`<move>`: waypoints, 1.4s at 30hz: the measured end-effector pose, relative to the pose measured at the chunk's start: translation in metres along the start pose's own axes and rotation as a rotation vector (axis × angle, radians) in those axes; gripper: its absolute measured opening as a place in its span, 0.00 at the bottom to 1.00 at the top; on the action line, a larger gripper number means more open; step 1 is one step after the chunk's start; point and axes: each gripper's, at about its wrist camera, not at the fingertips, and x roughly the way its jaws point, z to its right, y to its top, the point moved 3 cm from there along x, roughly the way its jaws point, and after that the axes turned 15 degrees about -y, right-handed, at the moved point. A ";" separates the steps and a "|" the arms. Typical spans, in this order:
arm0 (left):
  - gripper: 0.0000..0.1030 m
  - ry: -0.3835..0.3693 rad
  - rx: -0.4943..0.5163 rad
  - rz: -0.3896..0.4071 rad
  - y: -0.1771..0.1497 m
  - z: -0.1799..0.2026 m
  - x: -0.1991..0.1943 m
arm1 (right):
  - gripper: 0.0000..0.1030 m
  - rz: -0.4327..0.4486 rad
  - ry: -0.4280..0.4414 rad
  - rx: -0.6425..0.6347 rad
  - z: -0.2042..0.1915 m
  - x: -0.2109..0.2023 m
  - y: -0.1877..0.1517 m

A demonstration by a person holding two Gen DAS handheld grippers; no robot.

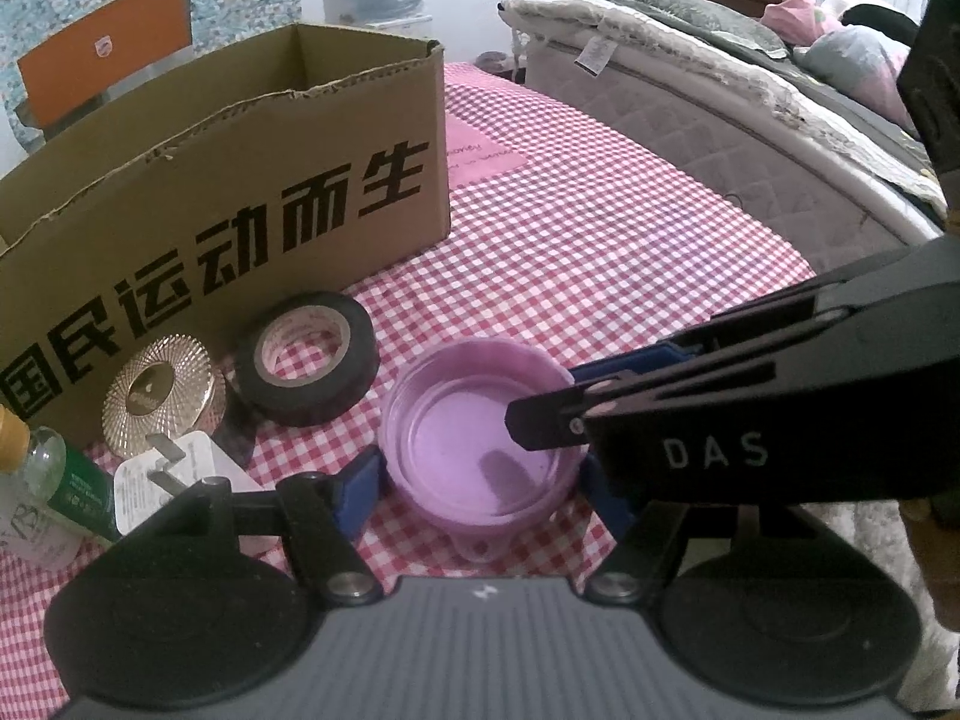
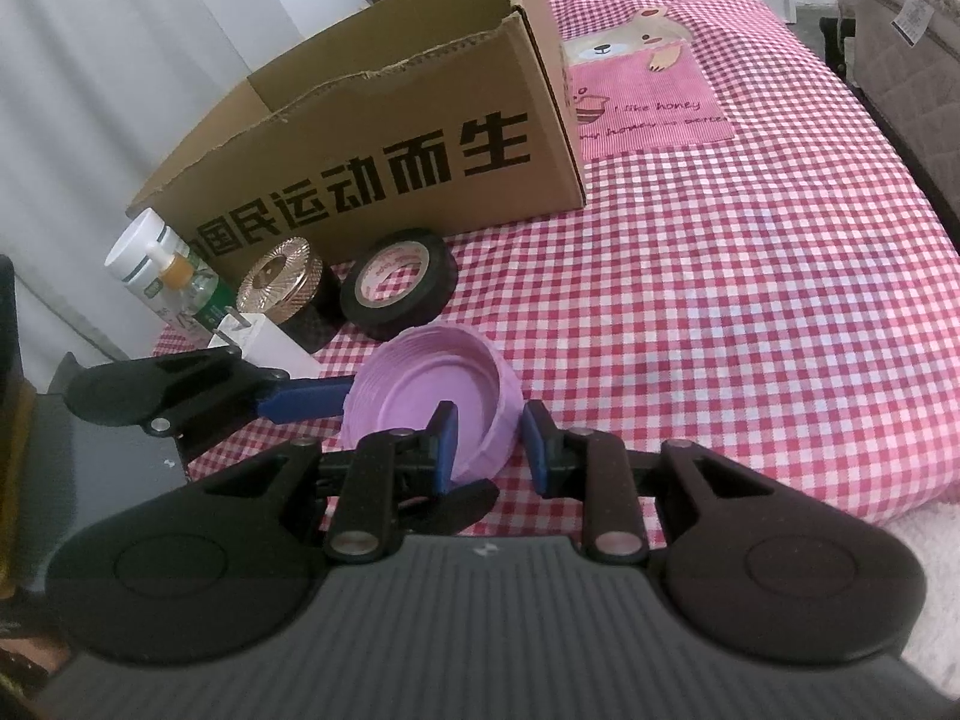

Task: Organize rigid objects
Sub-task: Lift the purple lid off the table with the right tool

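A purple plastic lid (image 1: 474, 444) (image 2: 429, 384), hollow side up, sits tilted just over the red-checked cloth. My left gripper (image 1: 483, 495) has a blue pad pressed against each side of the lid; in the right wrist view only one of its fingers (image 2: 300, 399) shows, touching the lid's left wall. My right gripper (image 2: 489, 450) (image 1: 549, 399) straddles the lid's near rim. One pad is inside the hollow and one outside, with a sliver of cloth showing between the outer pad and the wall.
An open cardboard box (image 1: 240, 180) (image 2: 390, 150) stands behind. In front of it lie a black tape roll (image 1: 306, 360), a gold ribbed jar (image 1: 159, 396), a white plug (image 1: 174, 474) and small bottles (image 2: 198, 288). A mattress (image 1: 720, 120) borders the checked table (image 2: 720, 300).
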 end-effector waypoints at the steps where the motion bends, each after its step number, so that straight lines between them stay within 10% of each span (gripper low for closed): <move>1: 0.70 0.000 0.000 0.001 0.000 0.000 0.000 | 0.23 0.000 0.000 -0.001 0.000 0.000 0.000; 42: 0.70 0.027 0.009 0.080 0.007 0.009 -0.034 | 0.23 0.067 -0.005 -0.023 -0.012 -0.030 0.007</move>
